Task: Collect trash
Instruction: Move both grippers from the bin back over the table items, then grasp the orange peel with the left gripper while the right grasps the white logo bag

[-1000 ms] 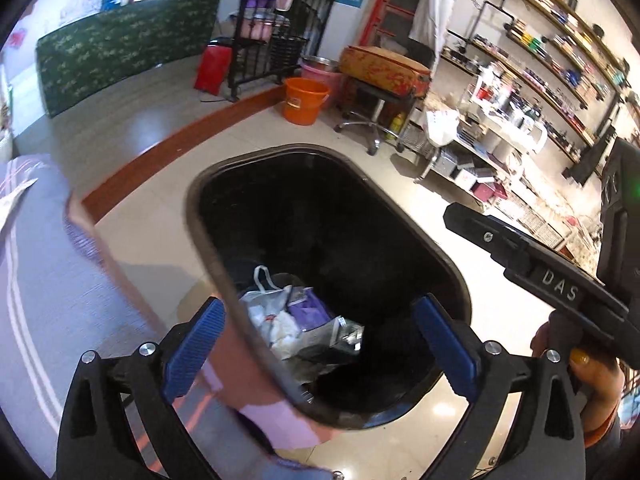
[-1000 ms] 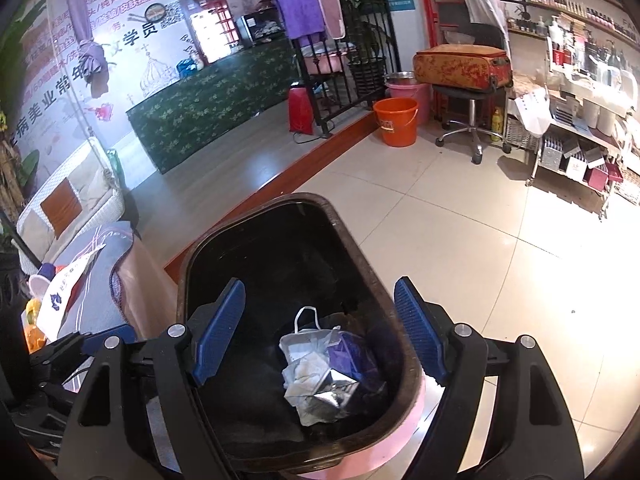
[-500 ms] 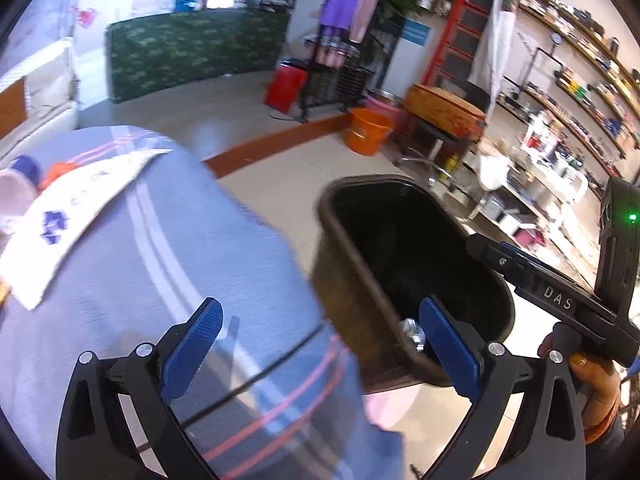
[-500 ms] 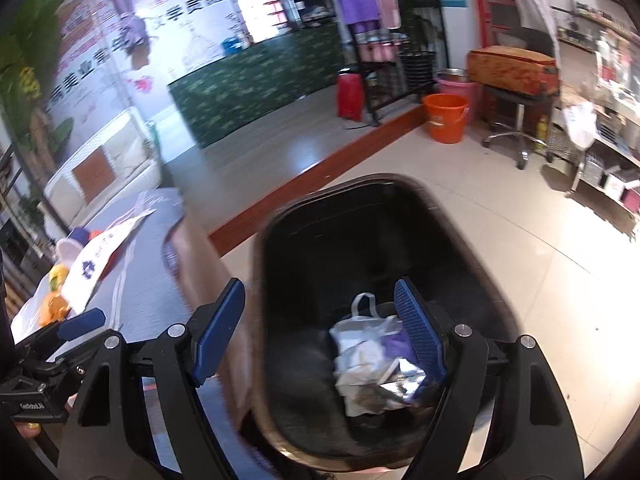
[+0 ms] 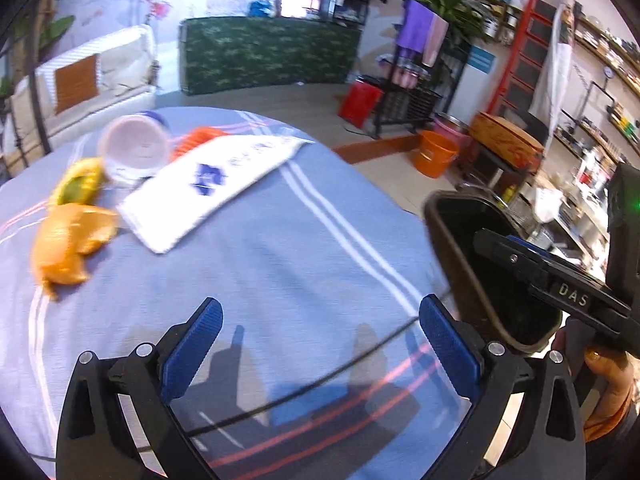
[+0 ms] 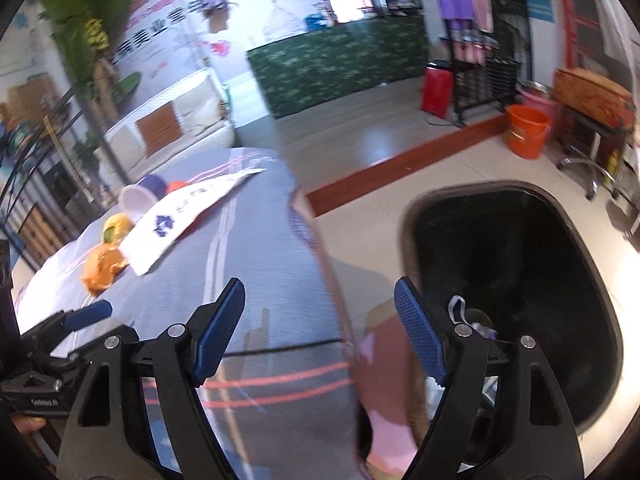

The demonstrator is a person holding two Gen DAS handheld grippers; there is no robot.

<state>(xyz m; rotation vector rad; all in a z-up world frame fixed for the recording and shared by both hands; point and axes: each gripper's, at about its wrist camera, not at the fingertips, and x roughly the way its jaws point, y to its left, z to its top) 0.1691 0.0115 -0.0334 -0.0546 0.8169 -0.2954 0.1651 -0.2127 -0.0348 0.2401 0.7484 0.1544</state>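
Reading "DAS" in white letters, the right claw [image 5: 568,292] shows at the edge of the left wrist view; the left claw [image 5: 320,344] hangs wide open and empty over the striped blue surface [image 5: 280,240]; the right claw is likewise wide open, holding nothing; the white wrapper [image 5: 208,184], with an unreadable blue logo, lies flat, its long axis running diagonally toward the far right; the black bin [image 6: 520,280] stands beside the surface.

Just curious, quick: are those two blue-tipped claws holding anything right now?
Left gripper: open, holding nothing.
Right gripper: open, holding nothing.
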